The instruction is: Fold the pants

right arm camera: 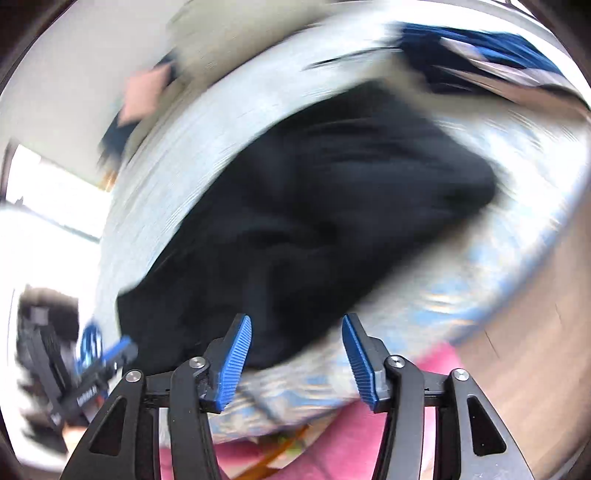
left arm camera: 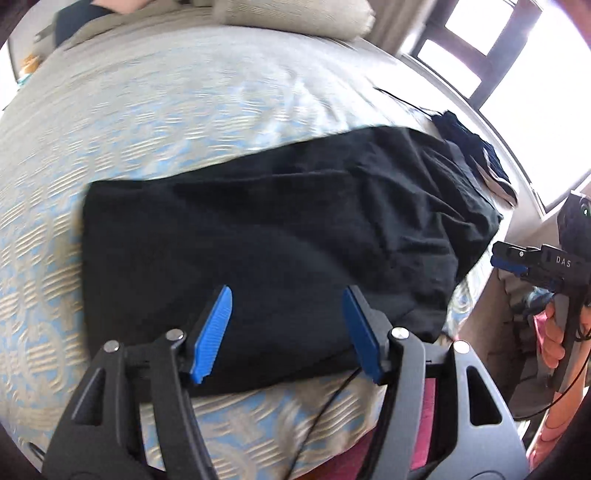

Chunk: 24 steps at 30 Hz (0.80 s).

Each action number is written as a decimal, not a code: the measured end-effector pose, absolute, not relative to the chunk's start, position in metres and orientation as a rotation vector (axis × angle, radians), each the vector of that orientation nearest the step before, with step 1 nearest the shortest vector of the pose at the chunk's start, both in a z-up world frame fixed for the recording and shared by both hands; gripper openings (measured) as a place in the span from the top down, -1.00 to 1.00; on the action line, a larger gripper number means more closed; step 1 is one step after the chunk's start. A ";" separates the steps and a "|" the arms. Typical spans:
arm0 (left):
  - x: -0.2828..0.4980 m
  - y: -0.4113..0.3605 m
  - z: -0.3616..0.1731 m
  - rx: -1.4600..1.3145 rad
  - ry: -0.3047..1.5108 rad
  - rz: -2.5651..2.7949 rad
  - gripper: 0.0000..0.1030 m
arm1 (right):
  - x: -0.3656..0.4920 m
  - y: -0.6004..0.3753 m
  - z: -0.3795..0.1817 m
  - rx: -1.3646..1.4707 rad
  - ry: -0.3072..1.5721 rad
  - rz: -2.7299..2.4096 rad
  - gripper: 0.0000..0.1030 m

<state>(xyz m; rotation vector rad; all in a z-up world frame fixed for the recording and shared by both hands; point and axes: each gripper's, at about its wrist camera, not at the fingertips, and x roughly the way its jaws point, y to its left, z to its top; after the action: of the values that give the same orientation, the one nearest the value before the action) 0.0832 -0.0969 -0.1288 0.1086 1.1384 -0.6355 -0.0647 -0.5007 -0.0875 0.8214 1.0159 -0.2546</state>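
Bed (left arm camera: 147, 122), patterned blue/cream cover, is the ref for everything. Black pants (left arm camera: 266, 229) lie flat on it near the front edge, already doubled into a thick slab. Long axis runs along that front edge, left-right in the left wrist view. Left end is a clean square edge. Right end is rumpled and tapers toward the bed's right corner, can't tell waist from hems. Second dark garment w/ light stripes (left arm camera: 476, 155) sits just past the rumpled end, at the bed's far right edge. Pillow (left arm camera: 295, 14) at the far end.

Left gripper (left arm camera: 286, 332) hovers over the near edge of the pants, jaws roughly half apart, nothing between them. Right gripper (right arm camera: 297, 358) off the right corner of the bed, also abt half apart, empty. Right wrist view badly smeared, so no detail there.

Step, my read: between folds, both tools let go, pants resting. Next prob needs a grab on each corner of one short end, carry it over to the other end, keep layers aligned. Rumpled end needs flattening first or the fold stacks crooked.
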 end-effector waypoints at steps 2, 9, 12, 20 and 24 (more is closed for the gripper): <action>0.085 -0.119 -0.134 0.110 1.153 -0.668 -0.23 | -0.087 -0.527 -0.098 0.921 0.981 -0.314 -0.25; 0.092 -0.170 -0.159 0.186 1.202 -0.661 -0.23 | -0.085 -0.561 -0.119 1.023 0.931 -0.291 -0.44; 0.087 -0.175 -0.158 0.223 1.192 -0.626 -0.23 | -0.072 -0.575 -0.122 1.036 0.906 -0.349 -0.46; 0.073 -0.181 -0.146 0.273 1.191 -0.603 -0.23 | -0.037 -0.570 -0.118 0.888 0.945 -0.432 0.14; 0.064 -0.178 -0.127 0.282 1.138 -0.600 -0.23 | -0.036 -0.565 -0.112 0.898 0.909 -0.386 0.64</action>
<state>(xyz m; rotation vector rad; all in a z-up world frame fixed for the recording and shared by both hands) 0.0639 -0.1776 -0.1266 0.2821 1.1383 -0.6000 -0.0364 -0.5646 -0.1116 0.8981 0.9090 -0.3858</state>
